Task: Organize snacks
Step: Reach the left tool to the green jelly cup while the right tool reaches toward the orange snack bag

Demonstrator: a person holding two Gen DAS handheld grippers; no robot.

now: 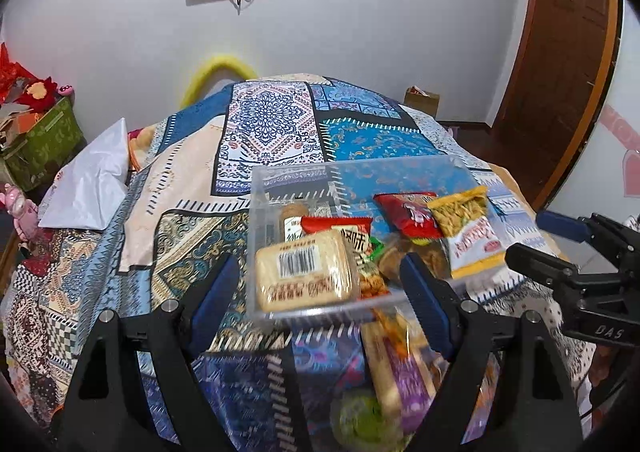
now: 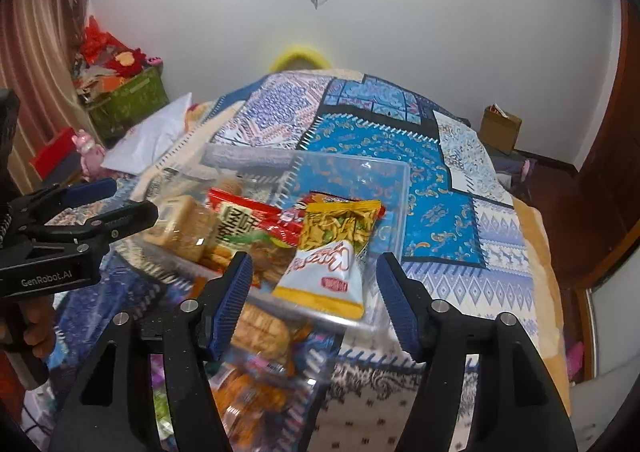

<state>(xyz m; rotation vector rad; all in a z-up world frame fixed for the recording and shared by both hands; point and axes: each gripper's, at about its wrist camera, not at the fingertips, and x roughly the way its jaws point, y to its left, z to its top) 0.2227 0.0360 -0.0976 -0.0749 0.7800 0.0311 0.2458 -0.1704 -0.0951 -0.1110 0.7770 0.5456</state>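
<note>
A clear plastic box (image 1: 256, 212) sits on the patterned quilt (image 1: 264, 124) and holds several snacks: a beige biscuit pack with a barcode (image 1: 306, 272), red packs (image 1: 408, 212), and a yellow-and-white packet (image 1: 468, 236). My left gripper (image 1: 320, 296) hovers open at the box's near wall, its pads clear of the biscuit pack. In the right wrist view my right gripper (image 2: 316, 304) is open, its pads standing apart on either side of the yellow-and-white packet (image 2: 332, 252), which lies in the box (image 2: 400, 180). Loose snack packs (image 1: 400, 372) lie blurred on the quilt in front of the box.
A white bag (image 1: 88, 180) lies at the quilt's left edge. A green bin of clutter (image 1: 40, 144) and a pink toy (image 2: 86, 150) stand beyond it. A cardboard box (image 2: 500, 128) and a wooden door (image 1: 560, 52) are on the right. A person's hand (image 2: 36, 328) grips the left gripper's handle.
</note>
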